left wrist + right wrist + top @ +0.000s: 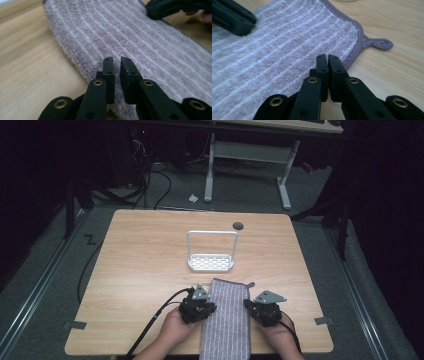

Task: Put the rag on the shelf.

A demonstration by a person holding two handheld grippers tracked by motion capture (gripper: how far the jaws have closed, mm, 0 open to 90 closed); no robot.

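A grey-purple striped towel (227,315) lies lengthwise at the table's front middle, its near end hanging over the edge. Its hanging loop (382,44) sticks out at the far right corner. My left gripper (212,307) rests at the towel's left edge. In the left gripper view it (117,60) lies low over the towel (140,37) with its jaws nearly together and only a narrow slit between them. My right gripper (248,304) is at the towel's right edge; in its own view it (327,57) is shut, tips at the hemmed border (359,37). The cloth lies flat.
A white dish rack (211,262) with a tall wire handle stands just beyond the towel at mid-table. A dark round hole (238,225) sits near the table's far edge. Bare wood (135,270) spreads left and right. A desk frame (247,165) stands on the floor behind.
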